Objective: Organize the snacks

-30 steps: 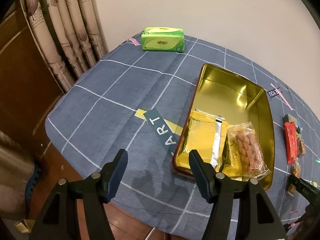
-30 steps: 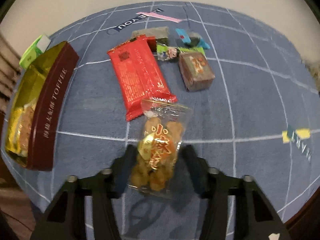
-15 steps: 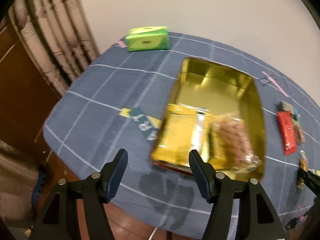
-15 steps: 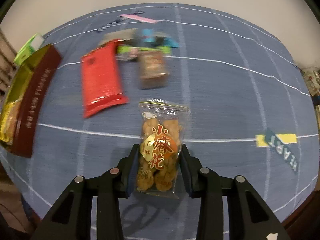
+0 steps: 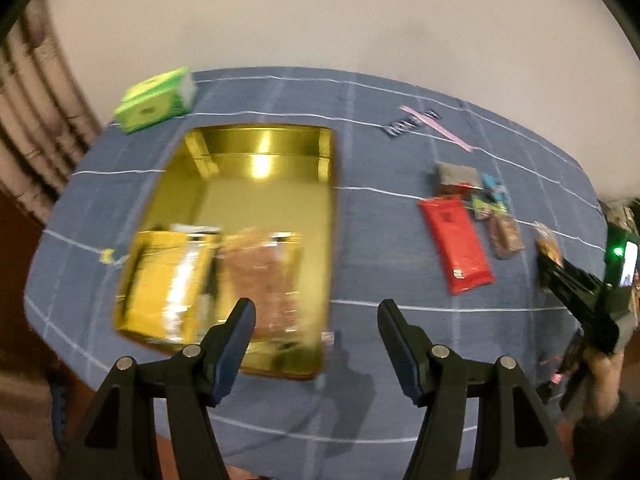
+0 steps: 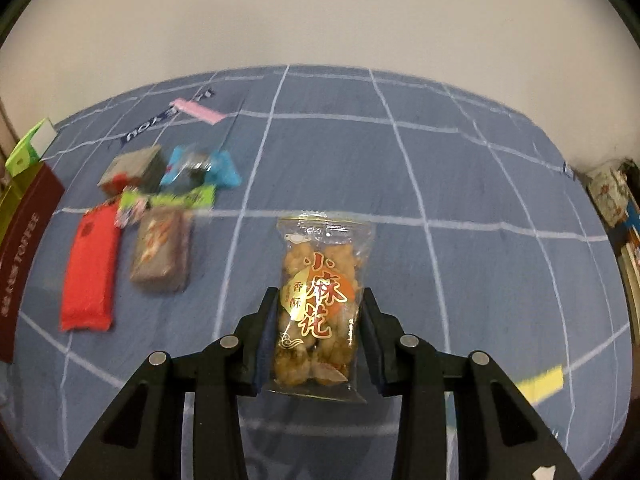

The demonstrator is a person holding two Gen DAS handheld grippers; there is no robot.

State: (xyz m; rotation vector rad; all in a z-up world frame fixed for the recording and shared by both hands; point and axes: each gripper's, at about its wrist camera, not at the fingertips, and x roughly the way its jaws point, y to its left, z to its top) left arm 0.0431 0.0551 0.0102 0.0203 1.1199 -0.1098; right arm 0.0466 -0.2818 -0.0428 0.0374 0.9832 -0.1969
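My right gripper (image 6: 318, 316) is shut on a clear bag of fried twists (image 6: 320, 300) with red lettering, held upright above the blue checked cloth. In the left wrist view that gripper (image 5: 560, 272) shows at the right edge with the bag (image 5: 547, 240). My left gripper (image 5: 316, 320) stands open and empty over the near right corner of the gold tin (image 5: 256, 208). The tin holds a yellow packet (image 5: 168, 276) and a clear bag of brown snacks (image 5: 268, 276). Loose on the cloth lie a red packet (image 6: 90, 272), a brown bar (image 6: 162, 248), a green candy (image 6: 172, 200), a blue candy (image 6: 200, 168) and a grey packet (image 6: 132, 170).
A green tissue box (image 5: 154, 98) sits at the far left of the round table (image 5: 380, 240), near a curtain (image 5: 36, 132). The tin's dark red side (image 6: 24, 260) shows at the left of the right wrist view. A hand (image 5: 604, 376) holds the right gripper's handle.
My right gripper has shut on the bag of twists and carried it rightward, away from the other snacks. My left gripper has swung right, from beside the tin to its near corner.
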